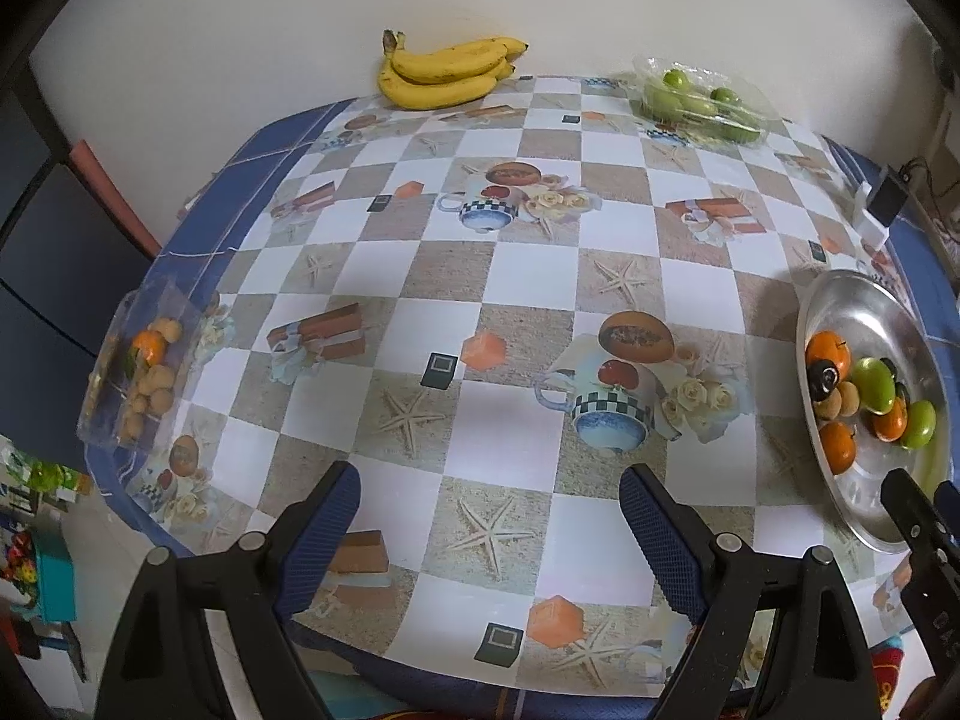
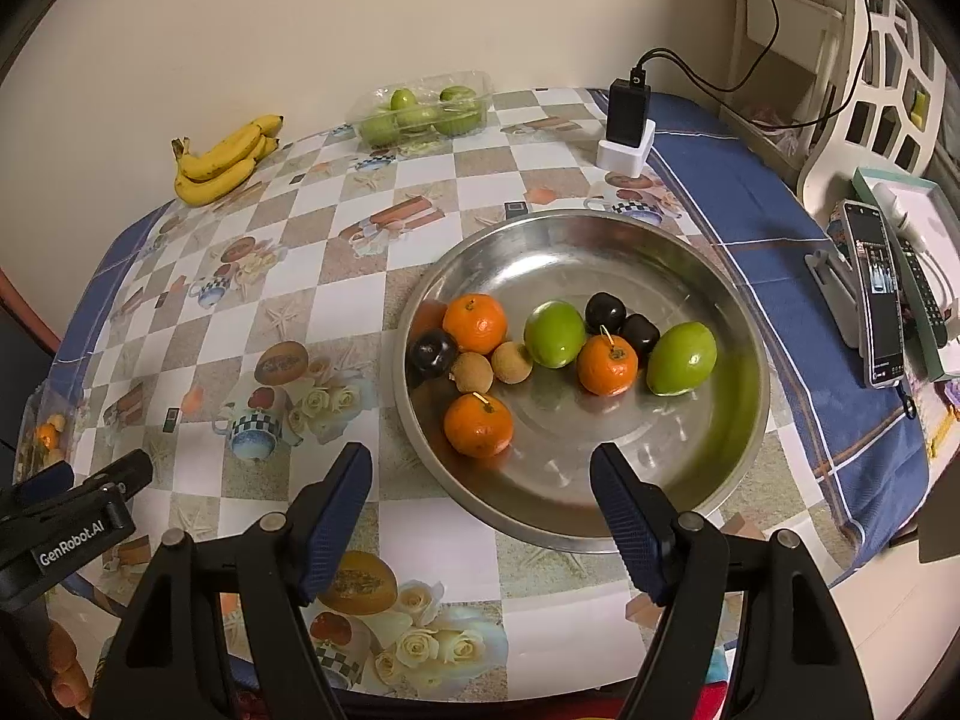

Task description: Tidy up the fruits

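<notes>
A round metal plate (image 2: 600, 252) on the right of the table holds three mandarins (image 2: 478, 425), two green fruits (image 2: 681, 359), dark plums (image 2: 605, 312) and small brown longans (image 2: 511, 362). My right gripper (image 2: 480, 456) hovers open over the plate's near rim, with nothing between its pads. My left gripper (image 1: 489, 474) stands open and empty above the patterned tablecloth (image 1: 516, 276), with the plate (image 1: 864, 312) to its right. Bananas (image 1: 447, 72) lie at the back. A clear tray of green fruits (image 1: 702, 99) sits at the back right. A clear box (image 1: 141, 372) with longans and a mandarin stands at the left edge.
A black charger on a white dock (image 2: 627, 120) stands behind the plate. A phone on a stand (image 2: 879, 300), a remote and a white chair (image 2: 870, 60) are to the right. The table's front edge runs just under both grippers.
</notes>
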`<act>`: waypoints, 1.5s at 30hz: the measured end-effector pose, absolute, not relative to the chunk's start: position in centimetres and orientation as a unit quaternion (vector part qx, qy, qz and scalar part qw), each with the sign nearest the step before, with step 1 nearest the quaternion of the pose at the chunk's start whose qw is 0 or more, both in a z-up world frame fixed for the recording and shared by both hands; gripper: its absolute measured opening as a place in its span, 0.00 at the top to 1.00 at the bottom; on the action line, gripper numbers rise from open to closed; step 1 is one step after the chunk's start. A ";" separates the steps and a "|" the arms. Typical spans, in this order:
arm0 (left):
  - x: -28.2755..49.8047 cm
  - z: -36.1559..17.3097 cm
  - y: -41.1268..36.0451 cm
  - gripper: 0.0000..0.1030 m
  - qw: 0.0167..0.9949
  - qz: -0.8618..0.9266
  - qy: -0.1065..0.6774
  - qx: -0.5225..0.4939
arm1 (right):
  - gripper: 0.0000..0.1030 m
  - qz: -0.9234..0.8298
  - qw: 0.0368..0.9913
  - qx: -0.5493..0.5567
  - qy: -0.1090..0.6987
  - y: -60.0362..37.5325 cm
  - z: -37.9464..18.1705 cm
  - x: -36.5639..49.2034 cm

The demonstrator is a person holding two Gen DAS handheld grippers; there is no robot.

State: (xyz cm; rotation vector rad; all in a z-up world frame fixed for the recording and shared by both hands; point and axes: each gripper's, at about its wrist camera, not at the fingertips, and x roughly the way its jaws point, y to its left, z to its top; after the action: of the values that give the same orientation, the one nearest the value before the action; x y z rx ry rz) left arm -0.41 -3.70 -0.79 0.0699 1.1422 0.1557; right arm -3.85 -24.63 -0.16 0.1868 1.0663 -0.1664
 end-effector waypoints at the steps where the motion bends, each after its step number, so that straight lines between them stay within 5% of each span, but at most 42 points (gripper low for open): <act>1: -0.5 -0.7 -3.6 0.12 0.839 0.073 0.539 0.030 | 0.26 -0.079 0.854 0.087 0.506 -24.5 -0.1 -3.8; 45: -0.8 -0.7 -4.3 0.12 0.846 0.049 0.530 0.040 | 0.26 -0.084 0.856 0.085 0.502 -24.3 -0.2 -3.7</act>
State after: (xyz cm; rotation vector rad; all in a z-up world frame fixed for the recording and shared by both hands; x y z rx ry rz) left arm -0.80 -4.32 -0.66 0.0841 1.1172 0.1024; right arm -3.71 -24.31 -0.21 0.1791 1.0558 -0.1762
